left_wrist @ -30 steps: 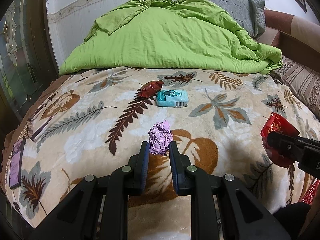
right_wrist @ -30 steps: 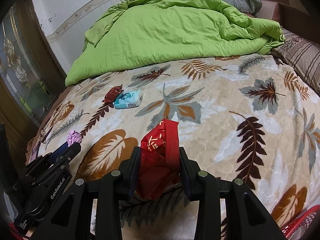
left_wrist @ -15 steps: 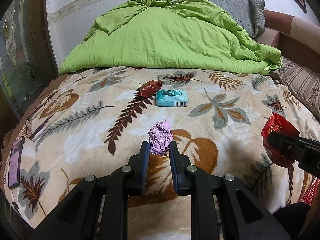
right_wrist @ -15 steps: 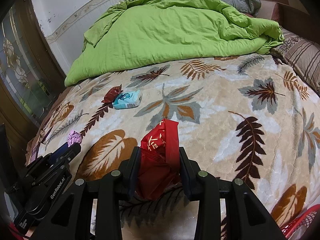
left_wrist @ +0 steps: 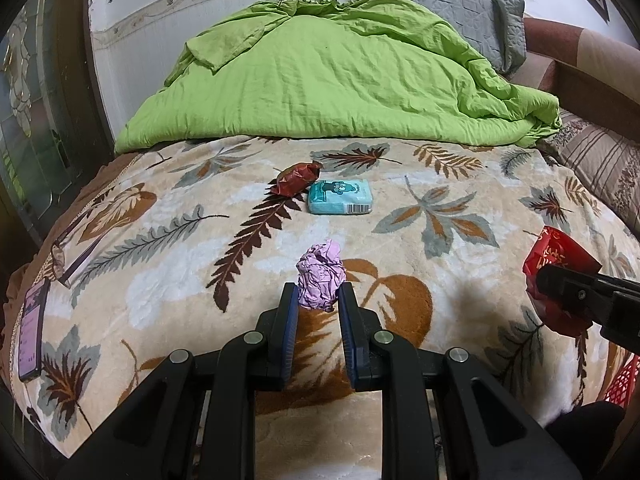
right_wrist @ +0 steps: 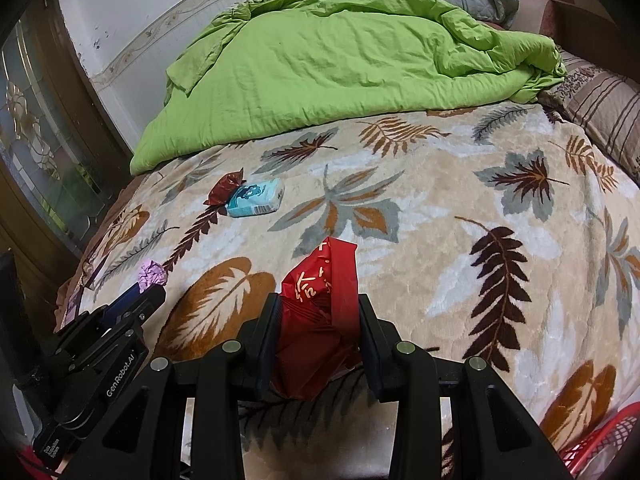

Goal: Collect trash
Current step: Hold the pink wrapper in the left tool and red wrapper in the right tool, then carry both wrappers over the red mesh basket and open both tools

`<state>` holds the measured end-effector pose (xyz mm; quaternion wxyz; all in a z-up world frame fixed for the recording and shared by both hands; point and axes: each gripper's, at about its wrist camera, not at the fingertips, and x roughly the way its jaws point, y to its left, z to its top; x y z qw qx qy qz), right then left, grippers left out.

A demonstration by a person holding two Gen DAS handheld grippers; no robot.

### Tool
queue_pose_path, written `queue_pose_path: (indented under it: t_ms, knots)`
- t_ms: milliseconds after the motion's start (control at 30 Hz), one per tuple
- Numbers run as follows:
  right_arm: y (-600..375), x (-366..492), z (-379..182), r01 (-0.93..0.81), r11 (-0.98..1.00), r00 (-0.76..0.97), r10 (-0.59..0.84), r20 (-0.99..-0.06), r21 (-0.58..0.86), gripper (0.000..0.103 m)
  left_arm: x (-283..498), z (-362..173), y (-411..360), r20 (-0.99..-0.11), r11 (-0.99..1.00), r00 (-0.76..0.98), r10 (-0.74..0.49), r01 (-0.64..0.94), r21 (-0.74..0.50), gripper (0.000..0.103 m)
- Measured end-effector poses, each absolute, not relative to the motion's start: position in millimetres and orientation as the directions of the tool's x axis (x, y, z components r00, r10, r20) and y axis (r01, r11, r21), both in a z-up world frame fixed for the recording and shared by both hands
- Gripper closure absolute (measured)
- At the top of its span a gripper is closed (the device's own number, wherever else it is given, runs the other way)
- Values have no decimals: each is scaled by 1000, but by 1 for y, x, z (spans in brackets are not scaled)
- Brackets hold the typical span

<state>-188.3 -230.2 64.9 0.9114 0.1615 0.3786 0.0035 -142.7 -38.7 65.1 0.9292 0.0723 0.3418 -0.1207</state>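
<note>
Pinching the crumpled pink wrapper (left_wrist: 321, 276) in the left gripper (left_wrist: 319, 298) and the red packet (right_wrist: 320, 312) in the right gripper (right_wrist: 318, 312) above the bedspread (left_wrist: 440, 184) (both tip-held), risking slippage if jostled.

Two grippers: left gripper (left_wrist: 318, 300), right gripper (right_wrist: 318, 308). One pink paper ball (left_wrist: 321, 275), one red bag (right_wrist: 318, 320), one brown wrapper (left_wrist: 297, 178), one tissue pack (left_wrist: 340, 197), one phone (left_wrist: 31, 336), possibly one red basket (right_wrist: 596, 444).

Left wrist: close behind the left black two-finger gripper (left_wrist: 318, 300), angled down across the leaf-patterned beige blanket (left_wrist: 400, 184).
Right wrist: likewise, behind the right black two-finger gripper (right_wrist: 318, 310).
Shared: blanket, crumpled green duvet (right_wrist: 340, 60) beyond both.
</note>
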Motion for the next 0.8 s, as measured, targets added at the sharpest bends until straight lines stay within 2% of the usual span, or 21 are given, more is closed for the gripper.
queue_pose_path:
  t_ms: [567,800]
  knots:
    - [-233,-196,64,129,936,709,145,-690,329,63,-147,66,-43,-653,959,736,-179,280,52,84]
    - [-248,-222,73,146,926,713,145,-686,347,63,-164,74,-66,-660,925,702,-267,380,30,84]
